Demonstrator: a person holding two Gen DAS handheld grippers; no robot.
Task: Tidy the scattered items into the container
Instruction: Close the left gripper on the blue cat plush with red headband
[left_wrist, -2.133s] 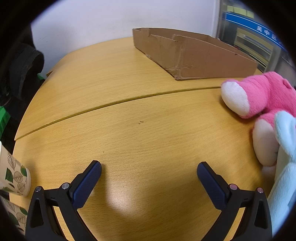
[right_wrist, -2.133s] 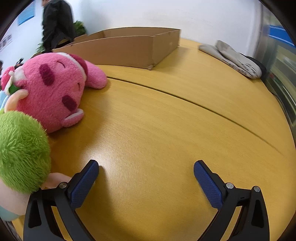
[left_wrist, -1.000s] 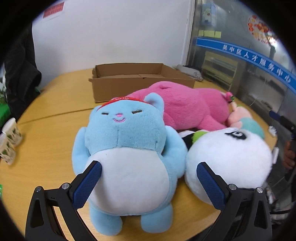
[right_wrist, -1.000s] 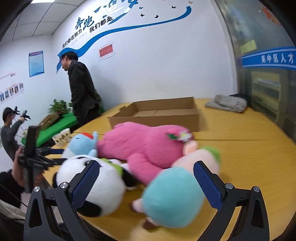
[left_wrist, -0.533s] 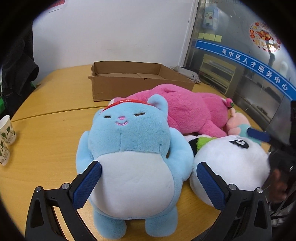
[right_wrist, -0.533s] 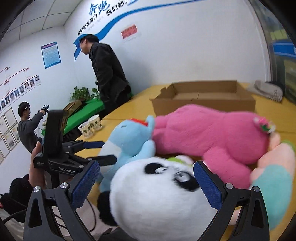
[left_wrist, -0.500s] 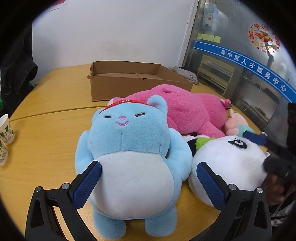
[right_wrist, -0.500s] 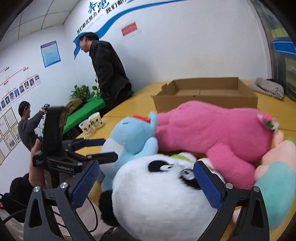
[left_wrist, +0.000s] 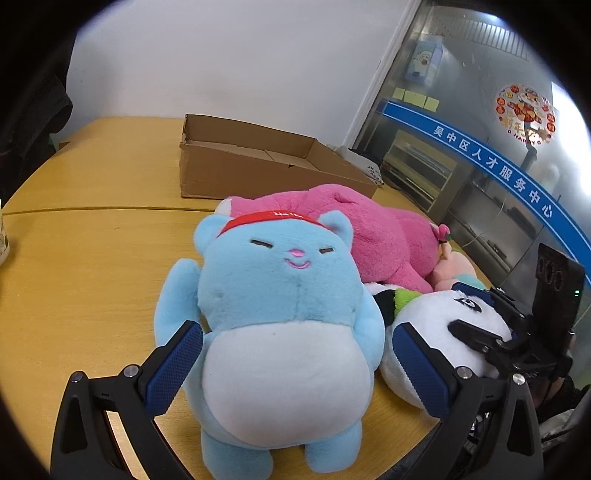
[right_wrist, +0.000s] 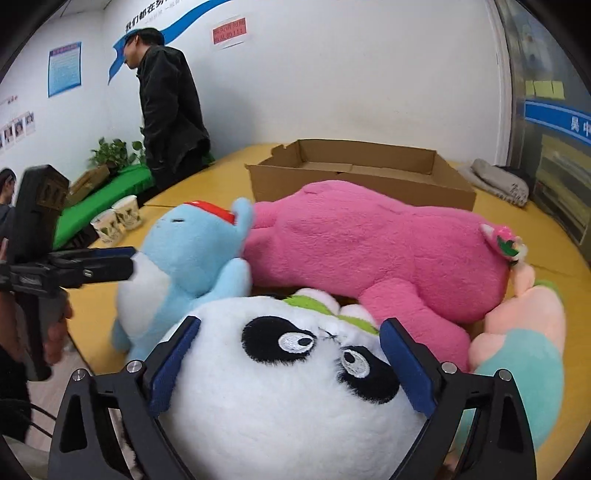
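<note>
A blue plush cat (left_wrist: 280, 317) with a red headband stands on the wooden table (left_wrist: 92, 258). My left gripper (left_wrist: 295, 365) is open, its jaws either side of the cat's white belly. A white panda plush (right_wrist: 280, 391) lies to its right; my right gripper (right_wrist: 290, 362) is open around the panda's head. A pink plush (right_wrist: 369, 243) lies behind them, and a pink-and-teal plush (right_wrist: 524, 350) lies at the right. The open cardboard box (left_wrist: 266, 166) sits empty at the back of the table.
Paper cups (right_wrist: 118, 218) stand at the table's left edge. A folded grey cloth (right_wrist: 495, 181) lies right of the box. A man in black (right_wrist: 166, 107) stands behind the table by a green surface (right_wrist: 103, 199).
Both grippers have moved closer to the toys: the left onto the blue cat's belly, the right onto the panda's head. Both stay open.
</note>
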